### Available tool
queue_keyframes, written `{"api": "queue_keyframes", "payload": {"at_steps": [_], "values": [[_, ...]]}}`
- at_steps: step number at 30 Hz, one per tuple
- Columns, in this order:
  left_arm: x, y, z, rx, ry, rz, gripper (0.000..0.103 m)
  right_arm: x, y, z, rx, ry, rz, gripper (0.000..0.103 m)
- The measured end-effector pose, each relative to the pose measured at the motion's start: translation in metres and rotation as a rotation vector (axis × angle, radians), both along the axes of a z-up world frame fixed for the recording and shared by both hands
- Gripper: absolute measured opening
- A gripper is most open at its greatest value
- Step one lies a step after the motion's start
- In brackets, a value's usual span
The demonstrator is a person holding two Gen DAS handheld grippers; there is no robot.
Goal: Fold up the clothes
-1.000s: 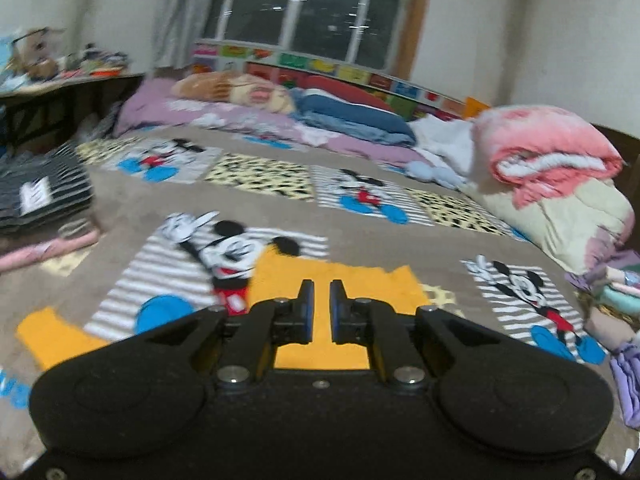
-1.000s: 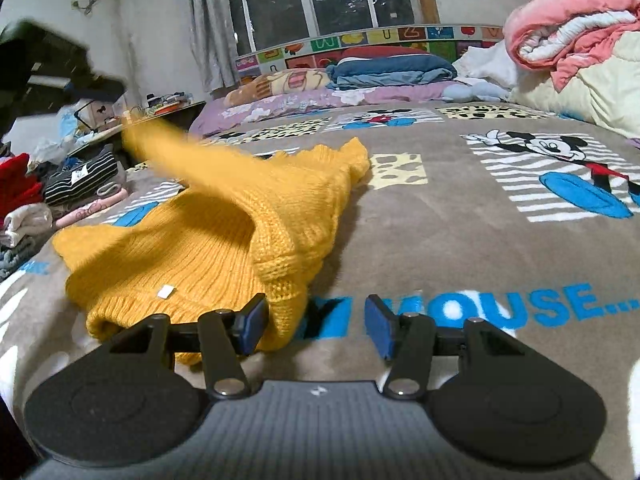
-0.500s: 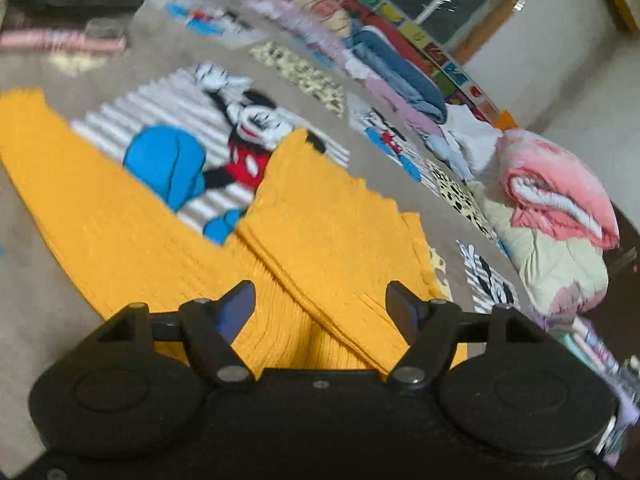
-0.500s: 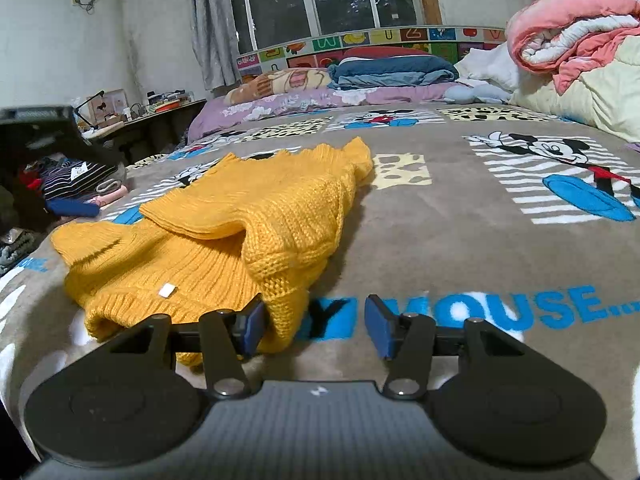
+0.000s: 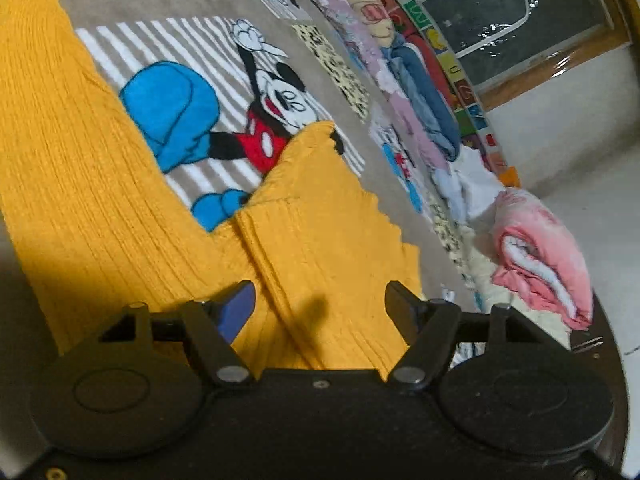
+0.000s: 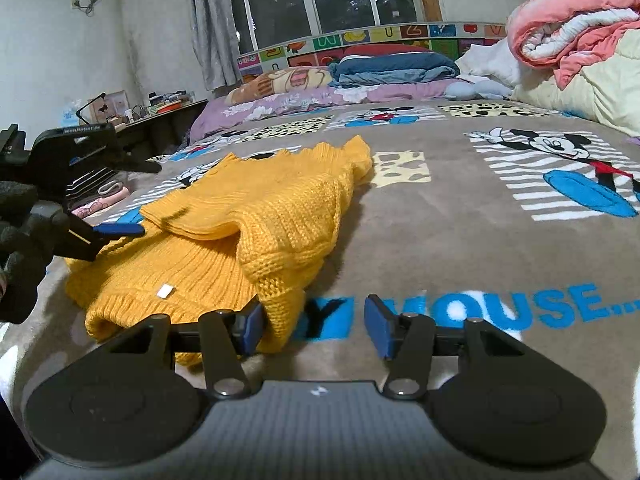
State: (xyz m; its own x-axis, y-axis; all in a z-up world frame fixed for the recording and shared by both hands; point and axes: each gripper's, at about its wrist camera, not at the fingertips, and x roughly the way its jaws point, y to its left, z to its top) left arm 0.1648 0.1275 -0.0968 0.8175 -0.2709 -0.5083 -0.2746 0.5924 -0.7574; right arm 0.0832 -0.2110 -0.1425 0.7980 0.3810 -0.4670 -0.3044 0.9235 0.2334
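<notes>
A yellow knit sweater (image 6: pixel 256 216) lies partly folded on the Mickey Mouse blanket (image 6: pixel 480 216), one layer laid over the body. In the left wrist view the sweater (image 5: pixel 312 248) fills the foreground, with a sleeve (image 5: pixel 60 140) stretching to the left. My left gripper (image 5: pixel 320 304) is open just above the folded layer and holds nothing. It also shows at the left of the right wrist view (image 6: pixel 108 196). My right gripper (image 6: pixel 316 320) is open, low at the sweater's near edge, its left finger (image 6: pixel 250 326) touching the knit.
A pink and cream heap of bedding (image 6: pixel 576 40) lies at the right. Folded blue clothes and pillows (image 6: pixel 392 68) lie along the headboard. Folded striped clothes (image 6: pixel 96 184) are stacked at the left near a cluttered desk (image 6: pixel 160 108).
My left gripper has opened, let go of the sweater part it carried across, and dropped low over the folded layer. The right gripper has stayed still and open.
</notes>
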Motion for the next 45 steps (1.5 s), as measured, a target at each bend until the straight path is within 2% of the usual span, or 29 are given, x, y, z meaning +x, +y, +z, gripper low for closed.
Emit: {"api": "queue_keyframes", "payload": {"at_steps": [4,6,8,9,10,11,12,16,22,30,33,38,42,45], "values": [[0.007,0.0,-0.007,-0.019,0.008,0.031,0.064,0.002,0.0,-0.001,0.002,0.0,0.001,0.054],[0.012,-0.002,-0.009,-0.017,0.007,0.041,0.054,0.002,0.0,-0.001,0.002,0.0,0.001,0.054],[0.018,-0.005,-0.01,-0.003,0.005,0.045,0.035,0.001,0.001,-0.002,-0.001,0.0,0.001,0.054],[0.021,-0.007,-0.011,0.009,0.009,0.046,0.034,0.001,0.001,-0.002,-0.002,0.0,0.001,0.054],[0.024,-0.01,-0.012,0.021,0.014,0.047,0.024,0.001,0.001,-0.002,-0.003,0.0,0.001,0.054],[0.025,-0.013,-0.009,0.042,0.011,0.04,0.011,0.001,0.002,-0.003,-0.005,0.0,0.001,0.054],[0.026,-0.016,-0.006,0.063,0.009,0.033,0.007,0.001,0.002,-0.003,-0.006,-0.001,0.002,0.054],[0.022,-0.023,0.016,0.139,-0.046,-0.006,0.007,0.001,0.002,-0.002,-0.01,-0.005,0.004,0.054],[-0.001,-0.016,0.057,0.193,-0.151,-0.031,0.007,-0.001,0.001,0.0,-0.017,-0.014,0.007,0.054],[-0.033,-0.001,0.083,0.253,-0.196,-0.034,0.007,-0.002,0.001,0.001,-0.025,-0.016,0.008,0.054],[-0.043,0.005,0.076,0.286,-0.176,-0.025,0.007,-0.003,0.001,0.002,-0.028,-0.018,0.01,0.054],[-0.057,0.024,0.043,0.287,-0.095,0.013,0.007,-0.004,0.001,0.002,-0.034,-0.021,0.011,0.054],[-0.059,0.032,0.017,0.297,-0.039,0.004,0.007,-0.006,0.002,0.003,-0.049,-0.028,0.021,0.054],[-0.053,0.036,0.006,0.315,-0.027,-0.001,0.007,-0.011,0.005,0.008,-0.083,-0.059,0.049,0.054]]}}
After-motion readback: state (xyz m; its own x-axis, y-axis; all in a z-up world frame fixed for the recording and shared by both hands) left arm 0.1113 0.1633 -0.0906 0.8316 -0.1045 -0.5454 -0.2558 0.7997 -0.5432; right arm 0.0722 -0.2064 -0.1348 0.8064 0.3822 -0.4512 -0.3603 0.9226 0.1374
